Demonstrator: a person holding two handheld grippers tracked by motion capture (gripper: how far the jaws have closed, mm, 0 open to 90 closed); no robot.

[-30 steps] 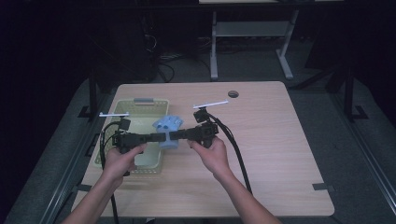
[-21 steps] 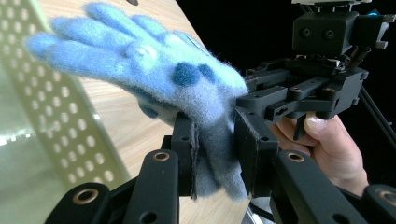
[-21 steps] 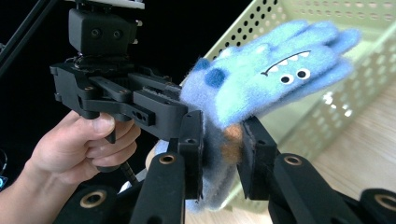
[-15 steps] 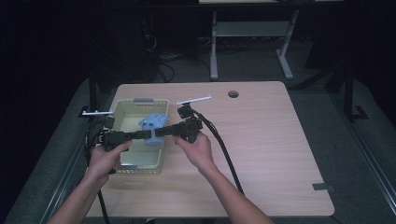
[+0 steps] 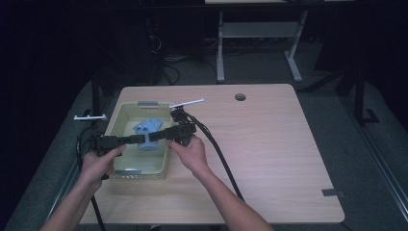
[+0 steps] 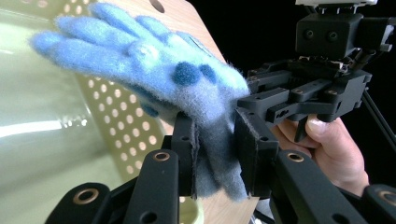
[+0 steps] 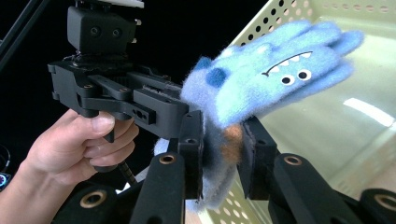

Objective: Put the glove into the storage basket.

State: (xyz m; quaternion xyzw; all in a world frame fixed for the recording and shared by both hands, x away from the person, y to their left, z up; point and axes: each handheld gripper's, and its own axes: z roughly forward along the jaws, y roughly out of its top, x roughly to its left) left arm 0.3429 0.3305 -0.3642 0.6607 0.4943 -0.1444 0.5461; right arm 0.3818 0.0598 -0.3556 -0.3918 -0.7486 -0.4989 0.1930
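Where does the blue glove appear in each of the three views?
High view: blue glove left of centre, above the basket.
Left gripper view: upper left to centre, cuff between the jaws.
Right gripper view: upper right, cuff between the jaws.
Shared landmark: the perforated basket.

Blue glove (image 5: 148, 133) above basket (image 5: 117, 117)

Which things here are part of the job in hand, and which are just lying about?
In use:
- blue glove, gripped at its cuff
- left tool and right tool, both shut on it
- green basket beneath it

Lying about:
- table
- desk frame behind
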